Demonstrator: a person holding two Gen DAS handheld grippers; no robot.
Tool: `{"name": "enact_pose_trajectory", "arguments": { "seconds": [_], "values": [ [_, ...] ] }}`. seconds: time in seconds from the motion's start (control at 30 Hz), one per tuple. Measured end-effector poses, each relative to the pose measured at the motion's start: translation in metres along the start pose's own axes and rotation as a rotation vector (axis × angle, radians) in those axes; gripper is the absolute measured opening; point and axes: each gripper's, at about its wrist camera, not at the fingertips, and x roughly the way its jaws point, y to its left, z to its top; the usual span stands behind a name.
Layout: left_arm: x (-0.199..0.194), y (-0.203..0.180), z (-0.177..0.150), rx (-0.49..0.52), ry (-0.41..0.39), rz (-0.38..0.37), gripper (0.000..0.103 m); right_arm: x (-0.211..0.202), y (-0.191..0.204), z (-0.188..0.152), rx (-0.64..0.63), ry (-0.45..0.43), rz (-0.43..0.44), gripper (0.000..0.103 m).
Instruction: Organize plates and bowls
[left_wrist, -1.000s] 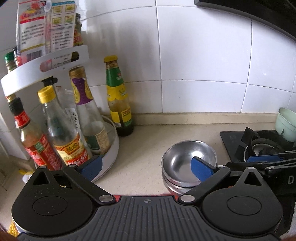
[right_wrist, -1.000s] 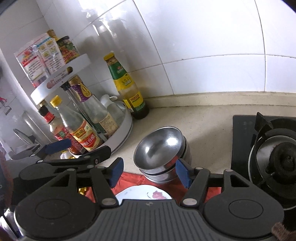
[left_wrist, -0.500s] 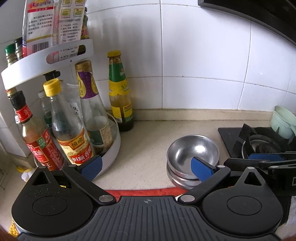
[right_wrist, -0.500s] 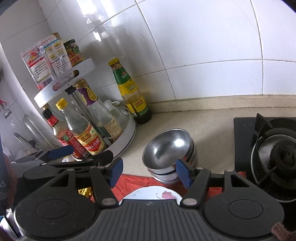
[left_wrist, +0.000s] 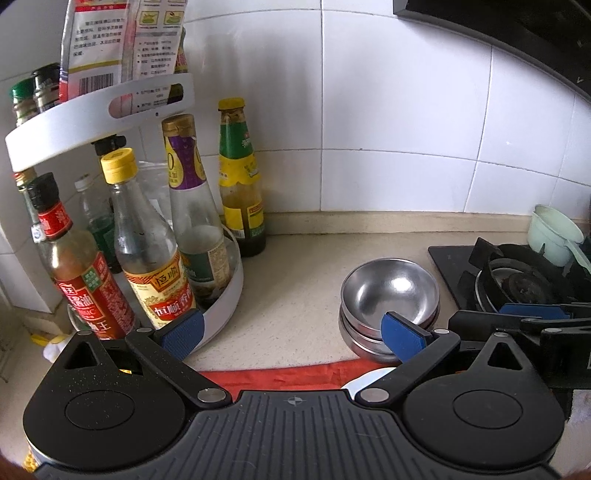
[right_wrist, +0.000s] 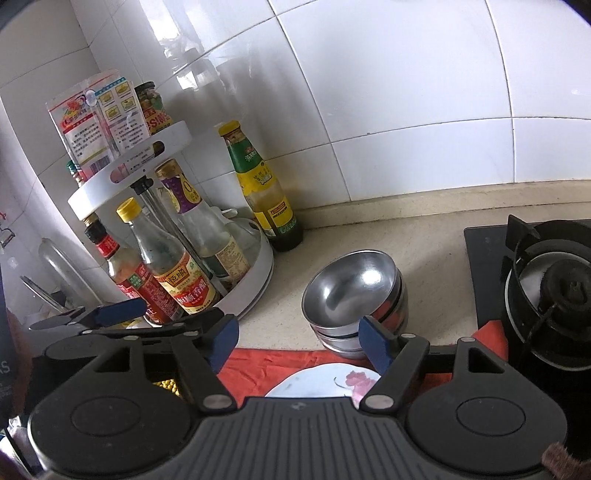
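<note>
The right gripper (right_wrist: 299, 341) stands wide with nothing between its jaws; they have just been opening further. The bowls (right_wrist: 354, 295), a steel stack with the top one tilted, sit just ahead of the jaws and a little toward the right fingertip, which overlaps the stack's lower rim in the right wrist view; whether it touches I cannot tell. A plate (right_wrist: 317, 382) with a pink flower lies under and behind the jaws on a red cloth (right_wrist: 273, 363).

The left gripper (left_wrist: 293, 332) is also wide open and empty. Its right fingertip crosses the front of the bowls (left_wrist: 389, 295) in its own view, and the rack (left_wrist: 225, 291) of bottles is just ahead of its left fingertip.

Risks, as I judge them: the tilted top bowl looks loosely seated, so a nudge from either fingertip could slide it off the stack or spin it toward the stove (right_wrist: 546, 291). Smooth steel may slip from the pads if gripped only at the rim. A swing of the left gripper could knock a bottle. Both grippers are close together, so they may collide reaching for the same stack.
</note>
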Motion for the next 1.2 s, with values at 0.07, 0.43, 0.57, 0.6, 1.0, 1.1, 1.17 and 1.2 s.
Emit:
{"name": "enact_pose_trajectory", "arguments": {
  "seconds": [0.07,0.43,0.57,0.6,1.0,1.1,1.17,1.2],
  "values": [
    [-0.004,0.001,-0.001,-0.002,-0.008,-0.003,0.103,-0.002,0.002,-0.001,0.001,-0.003,-0.004,0.069],
    [-0.015,0.008,-0.007,-0.005,-0.022,-0.016,0.103,-0.015,0.012,-0.01,0.004,-0.026,-0.019,0.072],
    [-0.02,0.011,-0.01,-0.004,-0.024,-0.018,0.103,-0.018,0.015,-0.014,0.004,-0.029,-0.022,0.072],
    [-0.021,0.011,-0.011,-0.004,-0.025,-0.02,0.103,-0.019,0.017,-0.015,0.004,-0.03,-0.024,0.072],
    [-0.028,0.016,-0.024,0.001,-0.015,-0.046,0.103,-0.026,0.024,-0.03,0.013,-0.037,-0.043,0.074],
    [-0.025,0.013,-0.025,0.007,-0.011,-0.055,0.103,-0.028,0.023,-0.035,0.021,-0.043,-0.053,0.075],
    [-0.023,0.01,-0.024,0.02,-0.009,-0.057,0.103,-0.028,0.02,-0.037,0.028,-0.044,-0.064,0.077],
    [-0.021,0.009,-0.023,0.023,-0.009,-0.06,0.103,-0.028,0.019,-0.037,0.031,-0.043,-0.071,0.077]
  ]
}}
